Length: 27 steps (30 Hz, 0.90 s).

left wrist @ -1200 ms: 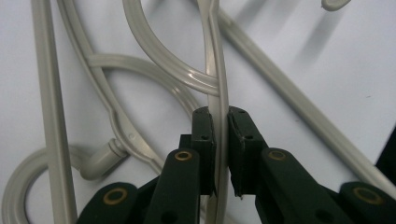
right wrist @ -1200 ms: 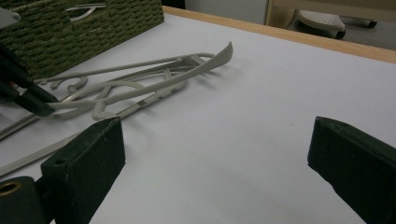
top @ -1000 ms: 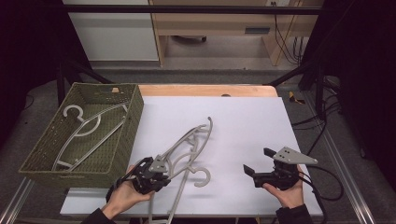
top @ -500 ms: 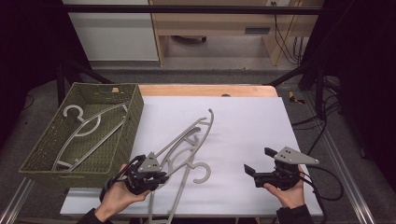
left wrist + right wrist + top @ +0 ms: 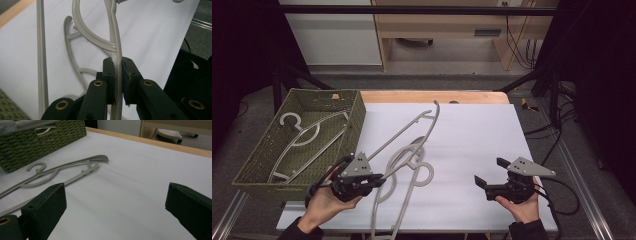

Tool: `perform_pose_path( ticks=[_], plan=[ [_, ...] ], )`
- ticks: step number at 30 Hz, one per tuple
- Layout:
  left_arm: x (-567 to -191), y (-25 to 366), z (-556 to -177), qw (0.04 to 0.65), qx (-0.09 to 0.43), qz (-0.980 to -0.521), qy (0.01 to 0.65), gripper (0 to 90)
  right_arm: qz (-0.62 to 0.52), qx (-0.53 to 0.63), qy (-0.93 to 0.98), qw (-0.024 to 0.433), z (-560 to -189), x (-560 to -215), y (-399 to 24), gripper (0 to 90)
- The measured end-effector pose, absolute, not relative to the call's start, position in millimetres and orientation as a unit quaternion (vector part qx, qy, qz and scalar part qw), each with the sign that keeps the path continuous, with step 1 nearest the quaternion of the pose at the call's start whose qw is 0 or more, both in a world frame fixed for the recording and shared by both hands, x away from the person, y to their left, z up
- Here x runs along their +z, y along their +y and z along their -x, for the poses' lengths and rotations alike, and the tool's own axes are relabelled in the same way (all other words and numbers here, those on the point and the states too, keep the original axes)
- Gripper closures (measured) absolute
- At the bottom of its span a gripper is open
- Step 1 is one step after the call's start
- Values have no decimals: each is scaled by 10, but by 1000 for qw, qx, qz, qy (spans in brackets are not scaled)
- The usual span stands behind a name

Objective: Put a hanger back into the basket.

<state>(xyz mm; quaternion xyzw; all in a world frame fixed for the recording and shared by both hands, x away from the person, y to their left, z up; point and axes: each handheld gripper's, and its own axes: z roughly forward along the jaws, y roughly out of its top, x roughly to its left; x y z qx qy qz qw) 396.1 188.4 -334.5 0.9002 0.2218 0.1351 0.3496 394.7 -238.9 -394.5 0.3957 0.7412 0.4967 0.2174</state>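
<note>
My left gripper (image 5: 377,178) is shut on a grey plastic hanger (image 5: 409,130), which slants up from the jaws toward the table's far middle. In the left gripper view the pads (image 5: 109,72) clamp a thin bar of that hanger (image 5: 113,30). A second grey hanger (image 5: 412,172) lies flat on the white table (image 5: 472,130) under it, hook toward the right, and shows beyond the jaws as the lying hanger (image 5: 68,42). My right gripper (image 5: 488,171) rests open near the front right with nothing between its jaws. Beyond the right gripper (image 5: 117,195) lies the flat hanger (image 5: 62,170).
A green woven basket (image 5: 259,160) stands at the table's left edge with one more grey hanger (image 5: 302,135) inside; it shows as the basket (image 5: 37,142) at the far left of the right gripper view. A wooden strip (image 5: 432,96) borders the far edge.
My left gripper has risen with the hanger in it, and the hanger's far end has swung up and to the right. The right gripper has stayed put.
</note>
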Motion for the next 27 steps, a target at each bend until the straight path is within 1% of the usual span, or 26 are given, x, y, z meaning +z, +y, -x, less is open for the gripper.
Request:
perform_pose_path(
  ticks=[6, 12, 17, 27],
  plan=[
    [-3083, 2017, -4022, 352, 143, -900, 213, 818, -396, 498, 741, 217, -3947, -3943, -2390, 37],
    [-2925, 2209, -4156, 349, 146, -899, 219, 818, -394, 497, 741, 218, -3946, -3940, -2397, 37],
    [-2867, 2414, -4256, 345, 153, -897, 231, 818, -397, 497, 740, 219, -3944, -3938, -2398, 38],
    [-2887, 2854, -4385, 344, 160, -887, 262, 818, -396, 495, 742, 219, -3951, -3944, -2400, 38]
  ],
)
